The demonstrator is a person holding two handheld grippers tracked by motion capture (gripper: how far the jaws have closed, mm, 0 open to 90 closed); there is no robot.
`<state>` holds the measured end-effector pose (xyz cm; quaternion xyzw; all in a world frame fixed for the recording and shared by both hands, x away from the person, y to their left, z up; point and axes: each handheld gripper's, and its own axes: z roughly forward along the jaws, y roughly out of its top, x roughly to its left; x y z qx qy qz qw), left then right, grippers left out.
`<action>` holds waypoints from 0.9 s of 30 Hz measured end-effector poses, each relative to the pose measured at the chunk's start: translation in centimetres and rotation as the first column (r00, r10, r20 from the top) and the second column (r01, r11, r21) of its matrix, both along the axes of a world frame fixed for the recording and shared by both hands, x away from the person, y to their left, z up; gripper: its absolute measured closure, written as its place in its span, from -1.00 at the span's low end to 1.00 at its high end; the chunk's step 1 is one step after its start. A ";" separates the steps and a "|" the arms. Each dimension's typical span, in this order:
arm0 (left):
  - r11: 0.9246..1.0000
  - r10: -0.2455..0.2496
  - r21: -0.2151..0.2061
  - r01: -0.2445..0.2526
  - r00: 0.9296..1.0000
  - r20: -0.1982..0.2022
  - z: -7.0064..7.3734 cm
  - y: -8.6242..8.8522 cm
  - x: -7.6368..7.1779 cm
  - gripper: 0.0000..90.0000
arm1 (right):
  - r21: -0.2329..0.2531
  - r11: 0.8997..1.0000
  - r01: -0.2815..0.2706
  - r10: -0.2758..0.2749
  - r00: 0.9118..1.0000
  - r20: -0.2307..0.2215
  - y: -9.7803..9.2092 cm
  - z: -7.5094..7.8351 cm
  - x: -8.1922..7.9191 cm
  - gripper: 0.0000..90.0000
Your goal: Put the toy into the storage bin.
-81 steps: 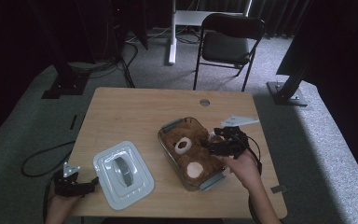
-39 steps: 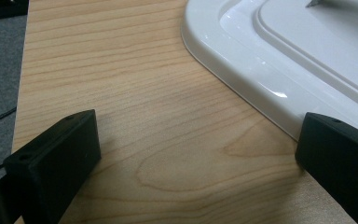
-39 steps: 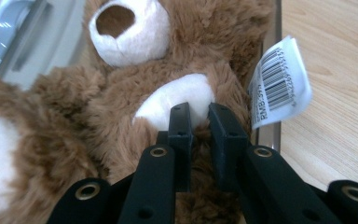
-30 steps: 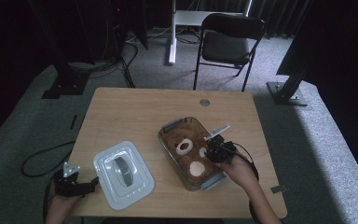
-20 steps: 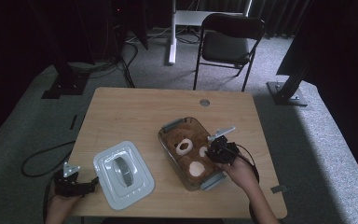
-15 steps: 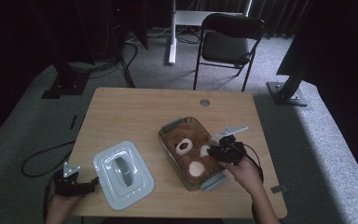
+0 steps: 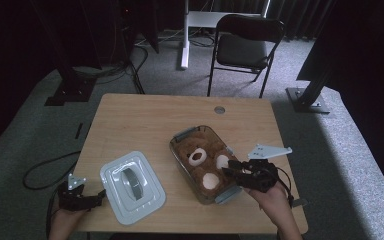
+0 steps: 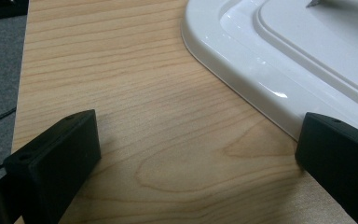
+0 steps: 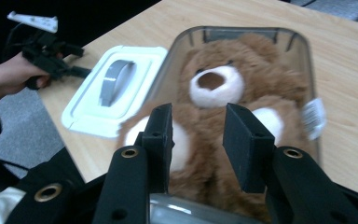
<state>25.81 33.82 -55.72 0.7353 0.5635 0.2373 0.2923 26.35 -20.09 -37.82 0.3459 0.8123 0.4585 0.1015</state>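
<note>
- Jaws of the right gripper stand parted with a gap between them, poised over the teddy bear's belly; they grip nothing, and whether they touch the fur I cannot tell.
- Jaws of the left gripper are spread wide and empty, low over the desk; the right-hand one sits just beside the white lid's edge.
- Teddy bear location: lying face up inside the clear plastic bin, on the right half of the desk in the high view.
- Lid lies flat on the desk near the left front corner, grey handle up, well apart from the bin.
- Progress, as judged: bear is in the bin and fits within its walls; bin is uncovered. Left to do: clear the right gripper from the bin, pick up the lid, seat it.
- Orientation: bear's long axis runs along the bin's long axis, diagonal to the desk edges; head toward the far-left end, feet toward the near end by the right gripper.
</note>
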 end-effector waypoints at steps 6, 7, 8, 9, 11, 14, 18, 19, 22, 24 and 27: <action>1.000 -0.001 0.001 0.001 1.000 0.000 0.0 0.0 0.0 -0.99 | -0.062 0.996 -0.061 0.059 0.998 -0.032 1.1 -1.4 -0.9 0.54; 1.000 -0.001 0.001 0.001 1.000 0.000 0.0 0.0 0.0 -0.99 | -0.070 0.995 -0.070 0.067 0.997 -0.043 1.3 -1.8 -0.8 0.59; 1.000 -0.001 0.001 0.001 1.000 0.000 0.0 0.0 0.0 -0.99 | -0.075 0.994 -0.075 0.071 0.996 -0.050 1.4 -2.1 -0.7 0.60; 1.000 -0.001 0.001 0.001 1.000 0.000 0.0 0.0 0.0 -0.99 | -0.095 0.992 -0.080 0.074 0.996 -0.058 1.6 -2.6 -0.5 0.62; 1.000 -0.001 0.001 0.001 1.000 -0.001 0.0 0.0 0.0 -0.99 | -0.111 0.990 -0.084 0.077 0.994 -0.073 1.9 -3.1 -0.1 0.64; 1.000 0.000 0.000 0.000 1.000 0.001 0.0 0.0 0.0 -0.99 | -0.121 0.990 -0.075 0.064 0.994 -0.094 2.4 -3.9 0.8 0.64; 1.000 0.000 0.000 0.000 1.000 0.001 0.0 0.0 0.0 -0.99 | -0.145 0.987 -0.068 0.054 0.994 -0.099 2.9 -4.3 1.8 0.61; 1.000 0.000 0.000 0.000 1.000 0.001 0.0 0.0 0.0 -0.99 | -0.150 0.986 -0.073 0.058 0.993 -0.102 3.1 -4.4 2.1 0.61; 1.000 0.000 -0.001 0.000 1.000 0.001 0.0 0.0 0.0 -0.99 | -0.180 0.980 -0.090 0.071 0.992 -0.108 3.8 -4.6 2.7 0.61; 1.000 0.001 -0.001 -0.001 1.000 0.001 0.0 0.0 0.0 -0.99 | -0.198 0.975 -0.097 0.075 0.990 -0.116 4.3 -4.6 3.1 0.61; 1.000 0.001 -0.002 -0.001 1.000 0.001 0.0 0.0 0.0 -0.99 | -0.213 0.972 -0.103 0.077 0.989 -0.126 4.6 -4.6 3.5 0.61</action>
